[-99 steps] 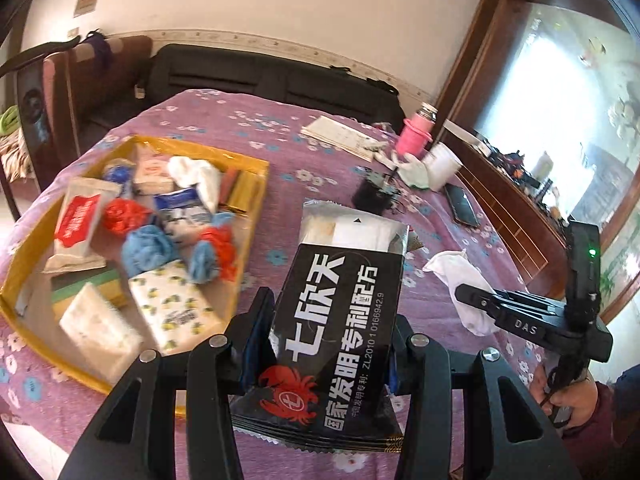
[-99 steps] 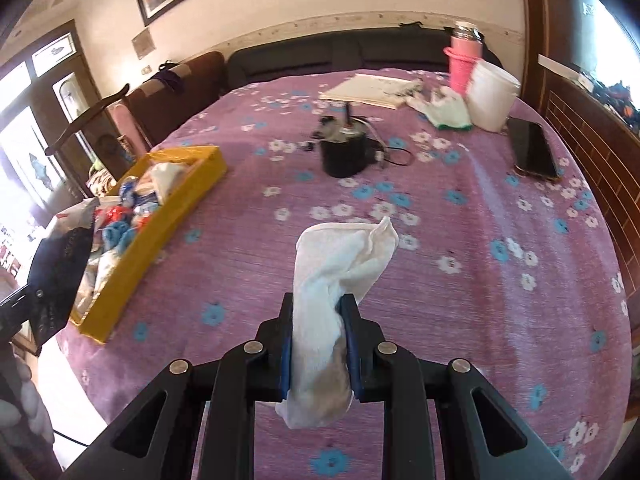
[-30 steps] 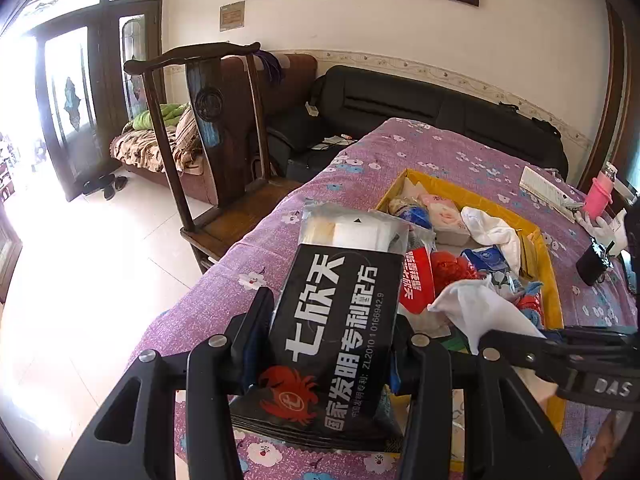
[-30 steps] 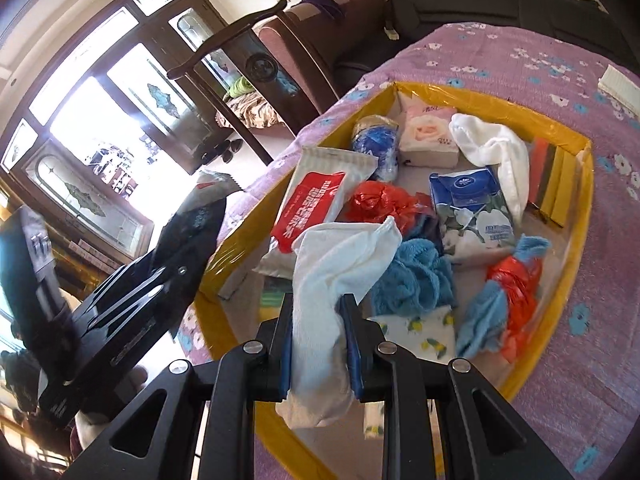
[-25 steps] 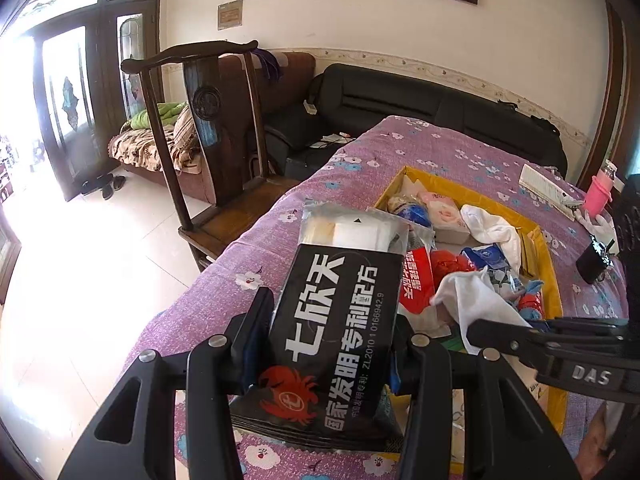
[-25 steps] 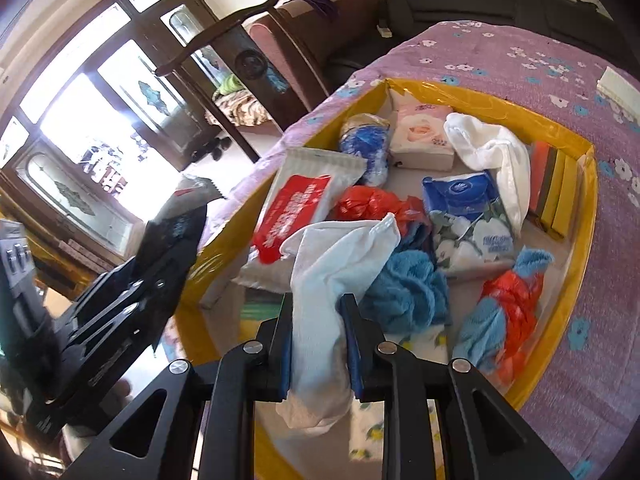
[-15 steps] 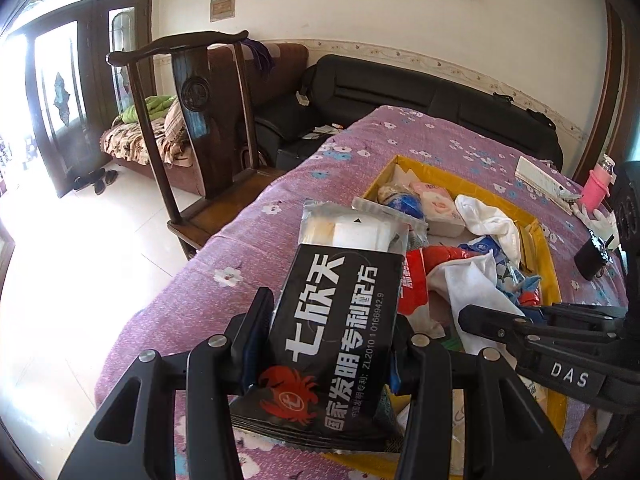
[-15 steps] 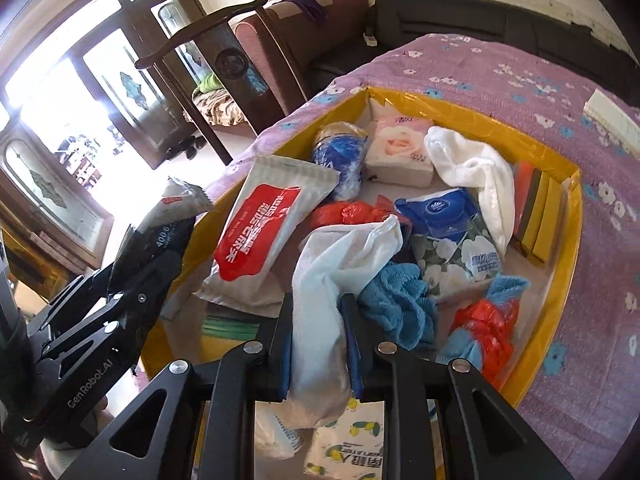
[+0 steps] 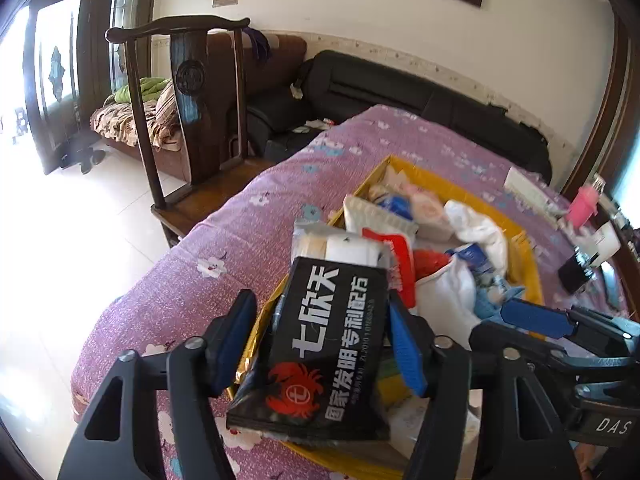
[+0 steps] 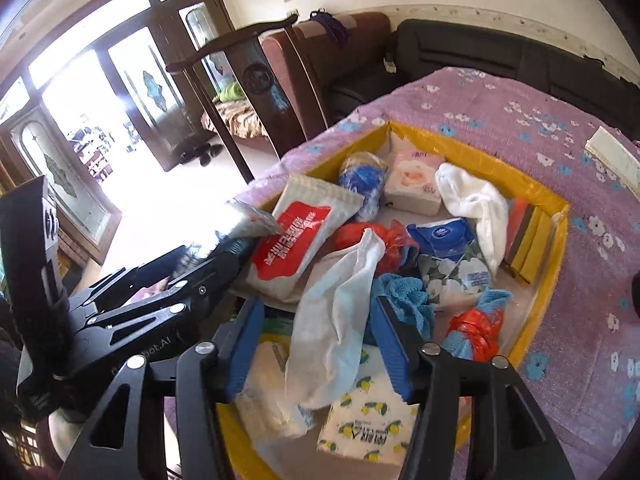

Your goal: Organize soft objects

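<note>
A yellow tray [image 10: 560, 216] on the purple flowered table holds several soft things: tissue packs, blue and red cloths, a white cloth, sponges. My left gripper [image 9: 324, 344] is open; the black packet with a red crab [image 9: 324, 344] sits tilted between its spread fingers, over the tray's near corner [image 9: 256, 344]. My right gripper [image 10: 320, 332] is open above the tray; the white cloth [image 10: 340, 312] hangs loose between its fingers, draped over the things in the tray. The left gripper also shows in the right wrist view [image 10: 224, 252], the right one in the left wrist view [image 9: 532, 316].
A dark wooden chair [image 9: 192, 92] stands by the table's left edge. A black sofa [image 9: 400, 92] runs along the wall behind. A pink bottle [image 9: 582, 208], a white cup and a black object stand at the far right of the table.
Both grippers have opened, letting go of the black packet and the white cloth. Both have come lower and closer over the tray.
</note>
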### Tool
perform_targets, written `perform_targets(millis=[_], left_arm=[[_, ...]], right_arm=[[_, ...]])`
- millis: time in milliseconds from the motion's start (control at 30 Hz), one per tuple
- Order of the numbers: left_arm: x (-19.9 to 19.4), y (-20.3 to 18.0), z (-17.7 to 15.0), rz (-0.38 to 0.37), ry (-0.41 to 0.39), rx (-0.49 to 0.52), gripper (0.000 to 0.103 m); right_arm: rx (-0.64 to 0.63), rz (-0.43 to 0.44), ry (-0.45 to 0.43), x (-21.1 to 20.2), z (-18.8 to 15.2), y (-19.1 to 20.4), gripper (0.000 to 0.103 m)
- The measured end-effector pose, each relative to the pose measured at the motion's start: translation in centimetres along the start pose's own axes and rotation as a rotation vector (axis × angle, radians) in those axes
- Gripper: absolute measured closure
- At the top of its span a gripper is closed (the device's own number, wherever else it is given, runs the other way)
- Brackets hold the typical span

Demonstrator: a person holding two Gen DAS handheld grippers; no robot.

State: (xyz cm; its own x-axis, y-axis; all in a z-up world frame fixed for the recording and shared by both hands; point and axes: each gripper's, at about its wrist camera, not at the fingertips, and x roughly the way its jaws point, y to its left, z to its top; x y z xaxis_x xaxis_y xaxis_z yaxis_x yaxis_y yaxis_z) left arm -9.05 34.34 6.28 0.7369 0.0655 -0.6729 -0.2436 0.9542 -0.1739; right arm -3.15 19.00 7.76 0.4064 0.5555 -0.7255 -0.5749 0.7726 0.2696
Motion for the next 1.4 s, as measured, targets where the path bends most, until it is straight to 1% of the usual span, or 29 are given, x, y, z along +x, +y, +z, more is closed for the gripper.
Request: perform_targets(millis=[67,133,200,267,300,367,433,500,533,567,600,633,667,700,800,833,867,900,933,967,1000,1067,1133,1233,1333,1400], left_arm=[[-0.9,-0.1,0.1,-0.006,-0.024,-0.004,0.030],[-1.6,-0.2,0.1,-0.011,-0.042,0.000,0.026],[-2.2,-0.4,0.2,-0.011,-0.059,0.000,0.024],[-2.4,-0.4,0.1,-0.005,-0.059,-0.006,0.020],[-2.4,-0.4,0.1,-0.009,-0.055,-0.012,0.020],[-2.6,-0.9,0.1,-0.041,-0.045,-0.007,0.020],[-3.8,-2.5,-0.1,-0.042,-0.072,0.036,0.020],[-5.3,-4.2,-0.5,-0.033,-0.115,0.085,0.018],[-5.9,-4.8,-0.6,-0.025,-0.135,0.095,0.013],[-6.8,-5.5,-0.8,-0.006,-0.171,0.102,0.008],[-7.8,-6.1,-1.1,0.018,-0.213,0.100,0.006],[-8.9,-6.5,-1.3,0.052,-0.265,0.090,0.001],[-10.0,-6.8,-1.6,0.089,-0.312,0.077,0.000],[-11.5,-7.3,-1.9,0.137,-0.378,0.054,0.000],[-14.6,-7.7,-2.6,0.178,-0.482,-0.007,0.000],[-15.2,-7.8,-2.7,0.192,-0.492,-0.026,0.000],[-15.5,-8.0,-2.7,0.207,-0.490,-0.039,0.000],[-15.5,-8.2,-2.6,0.210,-0.468,-0.040,0.000],[-15.3,-8.5,-2.3,0.190,-0.431,-0.025,0.000],[-14.9,-8.7,-2.1,0.165,-0.393,-0.010,0.000],[-14.6,-8.9,-2.0,0.145,-0.347,-0.007,0.000],[-14.4,-9.4,-2.5,0.139,-0.320,-0.027,0.000],[-14.6,-10.0,-3.0,0.160,-0.320,-0.025,0.000],[-15.3,-11.1,-3.8,0.182,-0.346,-0.001,0.000],[-15.6,-11.9,-4.2,0.207,-0.365,0.021,0.000],[-15.6,-12.4,-4.3,0.209,-0.356,0.038,0.000]], right_arm=[[0.007,0.003,-0.010,-0.8,-0.2,-0.1,0.039],[0.019,0.007,-0.019,-1.7,-0.6,-0.3,0.037],[0.031,0.007,-0.030,-2.6,-1.2,-0.8,0.037],[0.039,0.000,-0.040,-3.6,-1.9,-1.2,0.037],[0.045,-0.001,-0.043,-4.0,-2.1,-1.4,0.037],[0.062,-0.003,-0.053,-5.0,-2.9,-2.0,0.037],[0.086,-0.010,-0.070,-6.2,-3.7,-2.8,0.037],[0.113,-0.019,-0.086,-7.3,-4.4,-3.7,0.034],[0.132,-0.026,-0.096,-7.9,-4.8,-4.2,0.032],[0.148,-0.033,-0.107,-8.5,-5.3,-4.7,0.031],[0.160,-0.040,-0.118,-9.1,-5.7,-5.1,0.031],[0.169,-0.049,-0.129,-9.6,-6.1,-5.5,0.031],[0.174,-0.065,-0.142,-10.3,-6.7,-5.9,0.031],[0.175,-0.081,-0.156,-11.0,-7.2,-6.1,0.031],[0.147,-0.132,-0.231,-13.3,-8.4,-5.9,0.031],[0.119,-0.171,-0.286,-14.5,-9.1,-5.4,0.026],[0.094,-0.208,-0.337,-15.5,-9.6,-4.9,0.021],[0.077,-0.239,-0.381,-16.3,-10.2,-4.4,0.007],[0.058,-0.274,-0.437,-17.3,-10.8,-3.9,0.000],[0.047,-0.289,-0.464,-17.9,-11.2,-3.6,0.000],[0.040,-0.304,-0.471,-18.1,-11.5,-3.4,0.000],[0.031,-0.322,-0.451,-18.1,-11.7,-3.3,0.000],[0.026,-0.352,-0.433,-18.0,-12.0,-3.4,0.000],[0.006,-0.389,-0.447,-18.3,-12.7,-3.4,0.000],[-0.053,-0.436,-0.477,-18.5,-13.5,-2.3,0.000],[-0.095,-0.443,-0.466,-18.3,-13.7,-1.5,0.000]])
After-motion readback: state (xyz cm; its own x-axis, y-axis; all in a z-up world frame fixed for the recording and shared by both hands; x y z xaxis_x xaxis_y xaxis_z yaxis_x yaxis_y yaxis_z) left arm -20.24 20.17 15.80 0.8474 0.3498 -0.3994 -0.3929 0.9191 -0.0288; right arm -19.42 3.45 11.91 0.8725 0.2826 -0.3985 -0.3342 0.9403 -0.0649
